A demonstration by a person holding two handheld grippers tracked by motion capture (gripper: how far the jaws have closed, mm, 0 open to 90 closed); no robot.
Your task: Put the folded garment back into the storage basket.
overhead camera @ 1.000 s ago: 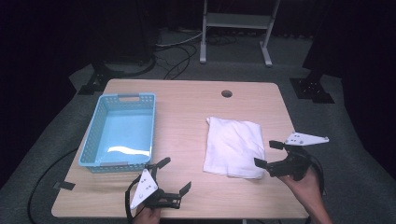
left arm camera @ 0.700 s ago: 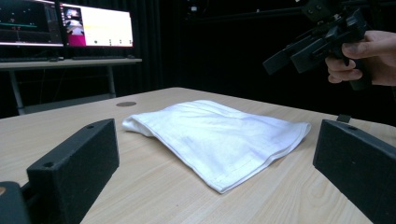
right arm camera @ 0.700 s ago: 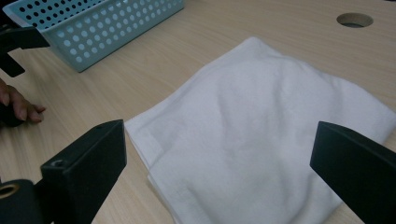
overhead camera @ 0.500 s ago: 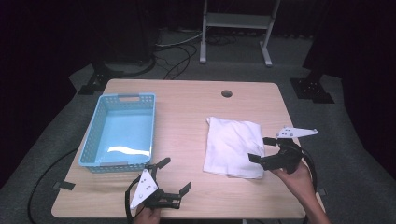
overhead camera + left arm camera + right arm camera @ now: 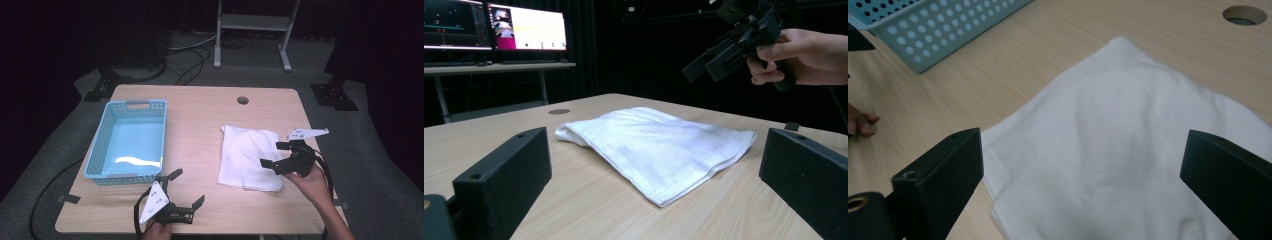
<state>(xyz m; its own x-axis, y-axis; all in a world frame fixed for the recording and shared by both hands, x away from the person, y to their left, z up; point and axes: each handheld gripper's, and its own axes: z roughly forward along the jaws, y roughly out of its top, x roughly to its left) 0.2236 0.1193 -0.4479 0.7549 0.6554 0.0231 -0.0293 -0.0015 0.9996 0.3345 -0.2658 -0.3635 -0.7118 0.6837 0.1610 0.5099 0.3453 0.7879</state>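
Towel (image 5: pixel 250 157), white, folded: lay flat on worktop (image 5: pixel 200 120), at 3 o'clock from blue basket (image 5: pixel 129 141). Right tongs (image 5: pixel 280 155) hovered over its 3 o'clock edge, spread wide, empty. Left tongs (image 5: pixel 185 190) rested near worktop's 6 o'clock edge, wide open, empty. Advice: lower right tongs, pinch all layers at the edge together, lift slowly so the fold stayed intact.

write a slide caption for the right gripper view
Open right tool poised above a folded white cloth towel on the light wooden table, perforated light-blue plastic basket beyond.
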